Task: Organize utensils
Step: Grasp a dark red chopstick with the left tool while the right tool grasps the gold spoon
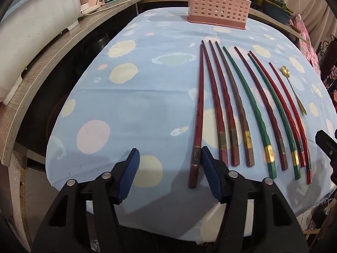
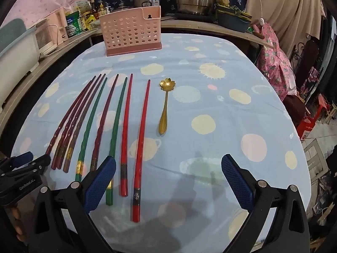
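The chopsticks (image 2: 113,126) lie side by side on the counter (image 2: 210,147) ahead of both claws, a gold spoon (image 2: 163,109) beside them — light, stiff, slick sticks, best pinched at the thick ends. Left claw (image 1: 169,176) and right claw (image 2: 168,181) both gape, empty. The pink rack (image 2: 131,31) stands beyond. The left claw's body reads "GenRobot.AI".

Two low wrist views from the table's (image 1: 126,97) near edge, both facing the shared chopsticks (image 2: 124,126) and holder (image 1: 217,4).

Spoon (image 2: 164,107) right of chopsticks (image 2: 113,124)
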Demonstrator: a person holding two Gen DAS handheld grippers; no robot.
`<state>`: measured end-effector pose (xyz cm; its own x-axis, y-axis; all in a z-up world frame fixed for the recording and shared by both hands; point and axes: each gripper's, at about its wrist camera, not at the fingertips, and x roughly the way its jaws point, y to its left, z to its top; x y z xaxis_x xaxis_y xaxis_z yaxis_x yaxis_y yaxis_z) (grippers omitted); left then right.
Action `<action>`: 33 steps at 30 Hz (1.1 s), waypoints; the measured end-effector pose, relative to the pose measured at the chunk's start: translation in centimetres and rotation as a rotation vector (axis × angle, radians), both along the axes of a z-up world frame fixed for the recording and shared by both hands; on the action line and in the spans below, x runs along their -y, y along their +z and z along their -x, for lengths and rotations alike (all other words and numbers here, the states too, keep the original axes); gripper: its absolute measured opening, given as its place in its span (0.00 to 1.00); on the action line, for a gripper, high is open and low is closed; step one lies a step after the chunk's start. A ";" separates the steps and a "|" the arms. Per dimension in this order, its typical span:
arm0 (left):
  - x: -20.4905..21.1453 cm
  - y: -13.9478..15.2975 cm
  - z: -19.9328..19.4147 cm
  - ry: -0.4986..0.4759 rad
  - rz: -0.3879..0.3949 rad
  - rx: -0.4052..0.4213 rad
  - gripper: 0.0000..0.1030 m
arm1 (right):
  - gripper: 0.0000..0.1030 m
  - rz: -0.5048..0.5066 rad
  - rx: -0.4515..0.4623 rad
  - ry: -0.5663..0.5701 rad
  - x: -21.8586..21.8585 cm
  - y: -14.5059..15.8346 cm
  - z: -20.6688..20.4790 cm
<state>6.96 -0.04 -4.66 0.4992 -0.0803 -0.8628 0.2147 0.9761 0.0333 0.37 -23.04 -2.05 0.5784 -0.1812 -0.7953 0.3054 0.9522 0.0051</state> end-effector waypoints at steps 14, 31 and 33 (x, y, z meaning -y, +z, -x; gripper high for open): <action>0.9 0.2 -2.7 -0.001 0.019 -0.010 0.23 | 0.50 -0.055 -0.016 -0.011 2.6 -2.1 -5.1; 0.7 0.4 -3.4 -0.003 0.056 -0.034 0.10 | 0.10 -0.053 0.052 0.017 2.1 -1.1 -4.3; 0.6 0.7 -3.4 0.004 0.059 -0.027 0.09 | 0.10 -0.050 0.057 0.018 2.2 -0.4 -4.2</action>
<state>10.36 -0.61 -3.92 0.4758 -0.1294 -0.8700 0.2110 0.9770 -0.0300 4.55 -25.24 -2.48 0.6255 -0.1313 -0.7691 0.2862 0.9556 0.0697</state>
